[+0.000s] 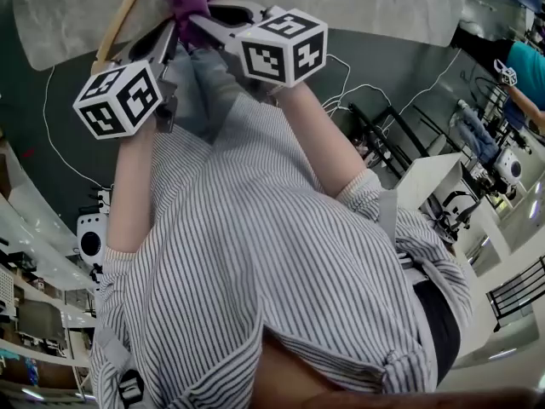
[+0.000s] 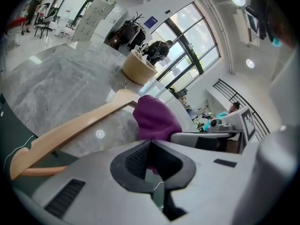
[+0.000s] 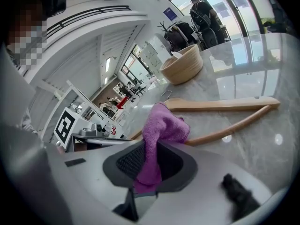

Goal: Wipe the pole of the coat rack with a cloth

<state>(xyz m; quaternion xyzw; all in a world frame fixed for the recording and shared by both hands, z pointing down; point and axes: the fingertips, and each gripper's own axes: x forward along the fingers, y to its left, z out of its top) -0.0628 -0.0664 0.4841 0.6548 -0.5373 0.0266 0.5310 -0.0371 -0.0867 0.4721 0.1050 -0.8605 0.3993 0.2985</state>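
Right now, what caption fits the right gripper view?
Right gripper shut on a purple cloth, wooden hanger just beyond.

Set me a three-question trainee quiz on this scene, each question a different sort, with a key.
1. True or false: the right tongs are empty.
2. The cloth is: A green, B purple, C white.
3. Fill in: beyond the cloth lie curved ___ bars.
Key: 1 false, they clamp the cloth; 2 B; 3 wooden.
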